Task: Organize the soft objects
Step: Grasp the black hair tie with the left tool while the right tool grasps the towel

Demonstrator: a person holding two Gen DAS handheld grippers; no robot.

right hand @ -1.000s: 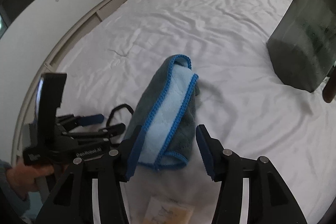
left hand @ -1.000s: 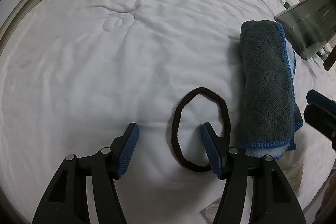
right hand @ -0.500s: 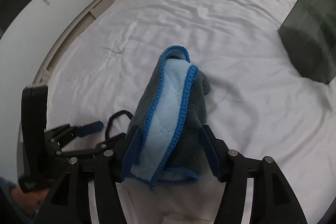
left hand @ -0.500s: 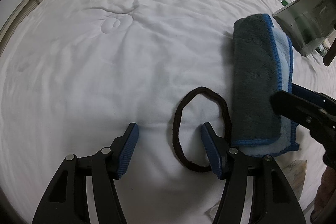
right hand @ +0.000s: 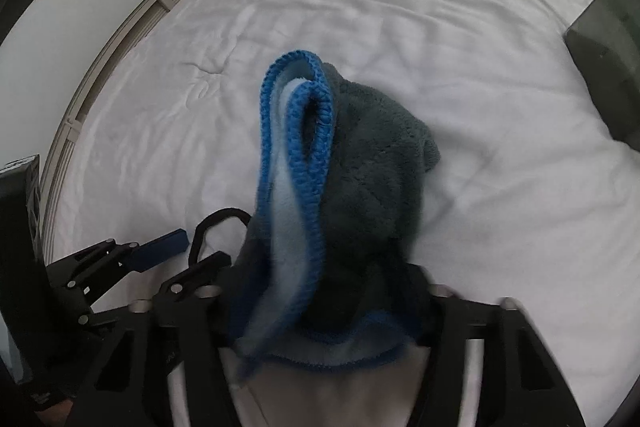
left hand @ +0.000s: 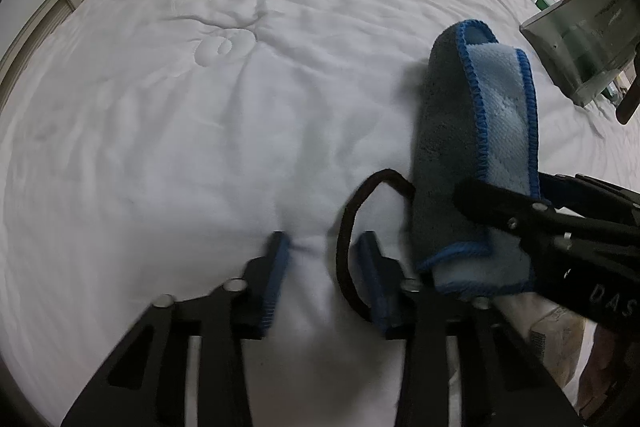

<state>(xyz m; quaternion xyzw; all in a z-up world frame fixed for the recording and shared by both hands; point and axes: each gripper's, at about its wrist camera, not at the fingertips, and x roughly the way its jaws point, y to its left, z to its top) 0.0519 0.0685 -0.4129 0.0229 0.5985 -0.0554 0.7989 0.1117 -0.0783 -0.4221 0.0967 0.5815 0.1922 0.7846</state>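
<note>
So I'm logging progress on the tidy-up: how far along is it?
Early. Nothing looks put away yet. In hand: the right tool has just closed on the grey-and-blue towel; the left tool has been closing around one side of the black hair band and bunched sheet. Left: moving both; the grey bin may be the destination.

Both cameras ride the tongs, angled steeply down, close over the white bed. Left view faces up the bed; right view sits just right of it. Both share the folded towel and black loop.
</note>
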